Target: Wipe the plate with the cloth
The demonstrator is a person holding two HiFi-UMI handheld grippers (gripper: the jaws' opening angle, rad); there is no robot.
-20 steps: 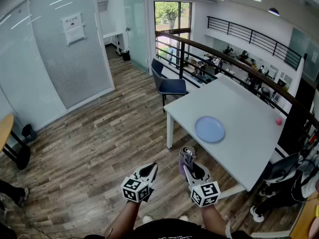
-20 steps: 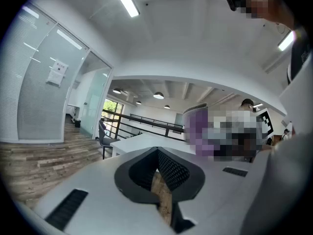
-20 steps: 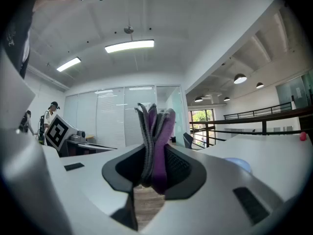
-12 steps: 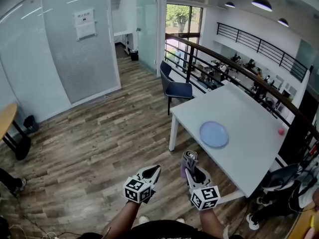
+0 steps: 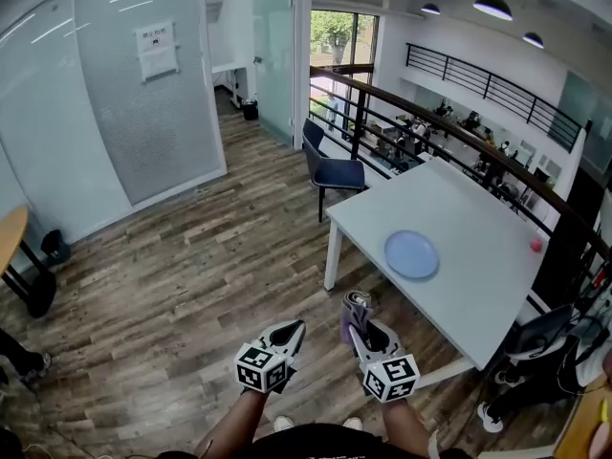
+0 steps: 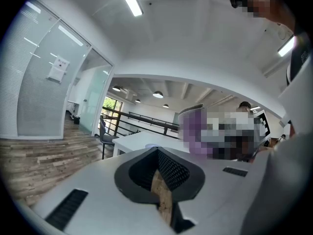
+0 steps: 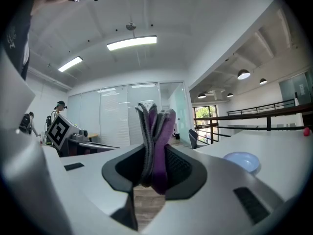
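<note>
While right tool (image 5: 361,324) grips cloth (image 5: 357,303) near the table (image 5: 406,299) edge, left tool (image 5: 294,328) is clenched empty.

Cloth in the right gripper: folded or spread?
Folded. The cloth stands in several grey and purple layers, pinched between the jaws of the right gripper.

No words, numbers or brands can be read anywhere. The white paper notice (image 5: 158,51) taped on the frosted glass wall (image 5: 115,132) carries dark print, but it is far too small to make out.
</note>
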